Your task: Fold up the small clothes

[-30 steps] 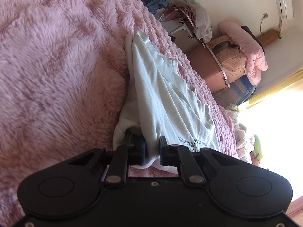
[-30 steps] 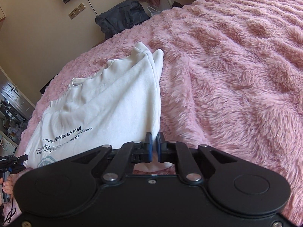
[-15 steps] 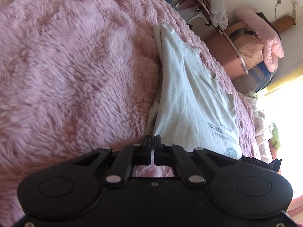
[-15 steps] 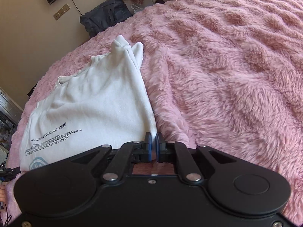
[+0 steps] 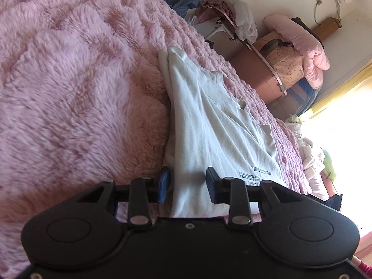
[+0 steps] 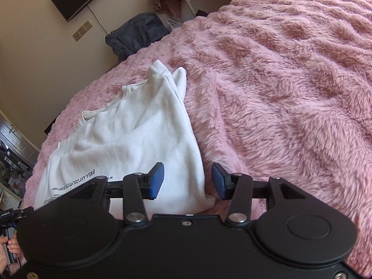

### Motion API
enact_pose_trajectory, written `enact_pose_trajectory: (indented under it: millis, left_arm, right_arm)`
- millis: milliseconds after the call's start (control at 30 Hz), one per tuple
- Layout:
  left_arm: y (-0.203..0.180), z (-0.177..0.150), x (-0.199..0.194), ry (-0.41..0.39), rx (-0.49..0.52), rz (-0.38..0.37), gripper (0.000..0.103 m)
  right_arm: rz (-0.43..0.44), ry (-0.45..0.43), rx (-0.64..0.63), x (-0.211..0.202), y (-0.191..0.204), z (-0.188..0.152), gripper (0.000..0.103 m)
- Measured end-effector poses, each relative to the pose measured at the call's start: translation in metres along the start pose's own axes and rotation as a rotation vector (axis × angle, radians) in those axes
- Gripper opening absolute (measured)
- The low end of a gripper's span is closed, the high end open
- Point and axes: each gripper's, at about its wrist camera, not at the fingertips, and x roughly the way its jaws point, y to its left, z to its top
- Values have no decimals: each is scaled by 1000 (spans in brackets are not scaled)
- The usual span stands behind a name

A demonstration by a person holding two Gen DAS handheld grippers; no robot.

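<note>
I see a white T-shirt [image 5: 209, 125] of soft cotton-like knit, folded lengthwise into a long wedge, lying on a bed covered by a shaggy pink plush blanket [image 5: 69, 93]. Its narrow sleeve end points toward the bed's far edge, and its broad hem sits right under my tools. Dark printed lettering runs near the hem, too small for me to read. My left claw [image 5: 187, 187] stands apart, its blue-padded fingers straddling the hem and gripping nothing. My right claw [image 6: 187, 181] is likewise spread wide over the shirt's folded side edge [image 6: 197, 162]. The black tool bodies cut off the hem itself in both views. A dark bag [image 6: 137, 34] slumps past the bed's far edge.
</note>
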Motion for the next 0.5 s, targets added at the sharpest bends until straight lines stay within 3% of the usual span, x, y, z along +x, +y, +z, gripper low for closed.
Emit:
enact_pose_trajectory:
  millis: [33,67,100,167,200,300,433,500]
  left_arm:
    - [-5,-2,0,-23,26,-7,21]
    - [-8,-3,-2,-36,47,-21,0]
    - [-10,-4,-5,-48,55,-36,0]
    - [-7,-8,-13,-67,48,-57,0]
    - [-7,-10,-15,-61,53,-42,0]
    - [0,-15,-4,26,69,65,0]
    - [2,-13,11,57,43,121,3]
    - [-5,-6,11,78,52,136,7]
  right_arm:
    - [2,9,-2,2,1,0,47]
    - [3,15,-7,3,2,-1,46]
    - [-2,24,-17,4,3,-1,45]
    - [-5,41,-55,5,7,-1,14]
    - [-29,40,-78,4,10,-1,7]
    - [-61,21,-83,-3,7,-2,6]
    - [-100,52,-104,6,3,-9,6]
    - [-129,47,-126,8,10,-8,14]
